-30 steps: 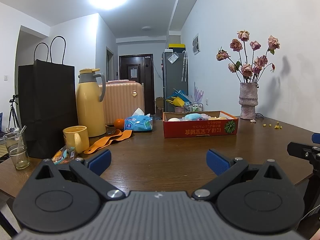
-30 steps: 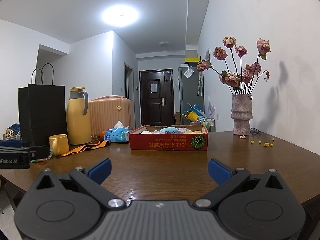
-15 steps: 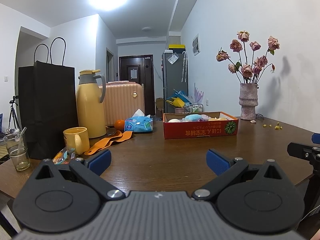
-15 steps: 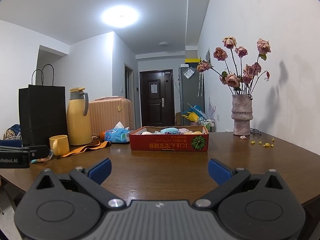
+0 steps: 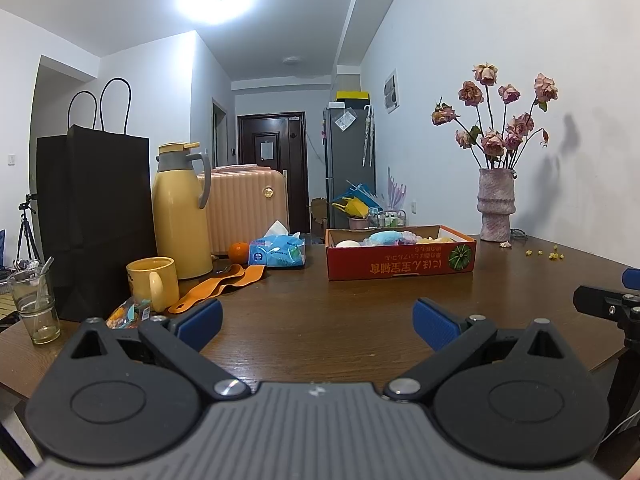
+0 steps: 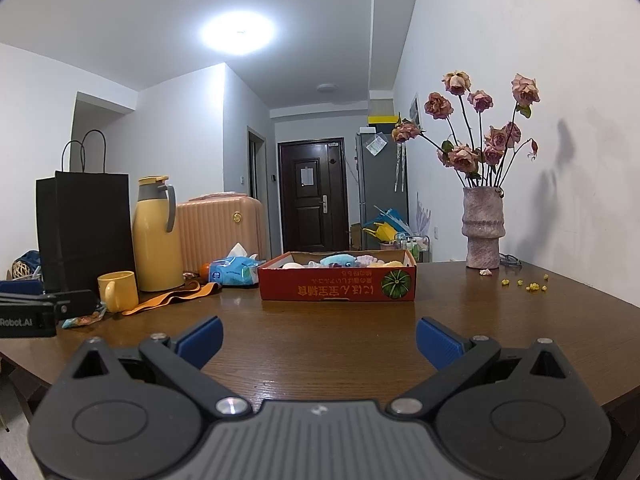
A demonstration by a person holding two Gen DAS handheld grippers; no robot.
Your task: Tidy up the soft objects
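Hovering low over the brown wooden table (image 5: 320, 320), the left gripper (image 5: 316, 320) has its blue pads spread wide with nothing between them; the right gripper (image 6: 318, 338) is likewise spread and empty. Well ahead of both sits a red cardboard box (image 6: 338, 286) holding soft toys (image 6: 338, 259), with a blue tissue pack (image 5: 277, 251) to its left and a vase of dried roses (image 6: 481, 232) to its right.

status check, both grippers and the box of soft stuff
Left hand-held gripper open, empty. Right hand-held gripper open, empty. Soft toys in red box, untouched. Bare tabletop between.
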